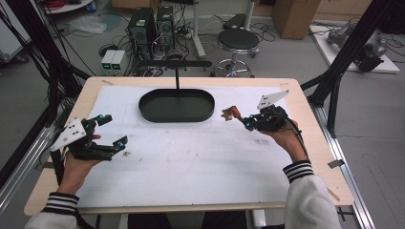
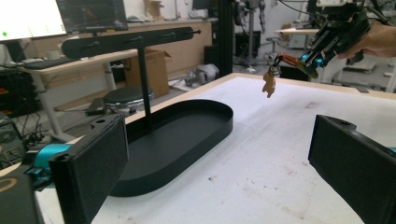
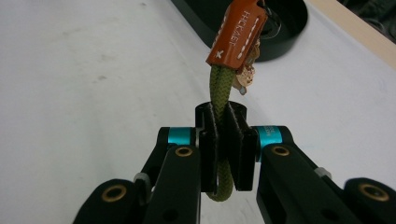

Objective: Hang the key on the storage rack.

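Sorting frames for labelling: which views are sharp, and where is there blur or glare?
High view: even light, soft detail. Left gripper view: black oval tray sharp, near jaws blurred, bright monitor blown out. Right gripper view: green cord keychain with orange leather tab sharp, white table cover hazy.

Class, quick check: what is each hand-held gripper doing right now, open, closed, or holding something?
Left hand-held gripper: open, nothing between its jaws.
Right hand-held gripper: closed on the green cord of a keychain with a brown leather tab.
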The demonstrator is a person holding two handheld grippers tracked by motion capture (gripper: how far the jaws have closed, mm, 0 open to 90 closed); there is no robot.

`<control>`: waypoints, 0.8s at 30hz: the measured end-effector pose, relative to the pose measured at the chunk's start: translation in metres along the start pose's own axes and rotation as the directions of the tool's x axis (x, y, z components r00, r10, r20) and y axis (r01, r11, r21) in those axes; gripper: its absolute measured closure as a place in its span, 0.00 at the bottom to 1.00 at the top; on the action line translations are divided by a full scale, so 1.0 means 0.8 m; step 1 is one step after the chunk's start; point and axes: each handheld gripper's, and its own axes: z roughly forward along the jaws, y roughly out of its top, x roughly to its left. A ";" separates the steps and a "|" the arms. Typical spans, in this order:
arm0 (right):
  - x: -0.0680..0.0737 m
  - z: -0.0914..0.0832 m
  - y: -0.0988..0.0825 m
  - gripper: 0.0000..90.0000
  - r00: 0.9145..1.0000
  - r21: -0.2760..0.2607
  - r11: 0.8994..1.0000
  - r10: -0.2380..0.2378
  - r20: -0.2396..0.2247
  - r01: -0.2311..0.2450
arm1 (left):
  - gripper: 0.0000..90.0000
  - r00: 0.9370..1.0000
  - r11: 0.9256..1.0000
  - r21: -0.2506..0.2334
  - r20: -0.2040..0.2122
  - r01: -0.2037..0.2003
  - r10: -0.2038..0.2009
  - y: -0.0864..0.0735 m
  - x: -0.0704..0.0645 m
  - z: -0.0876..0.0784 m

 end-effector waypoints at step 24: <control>0.048 0.012 0.048 0.93 0.948 -0.115 0.960 -0.272 -0.163 0.255 | 0.06 0.945 0.985 0.144 0.323 -0.096 0.044 0.080 -0.015 0.104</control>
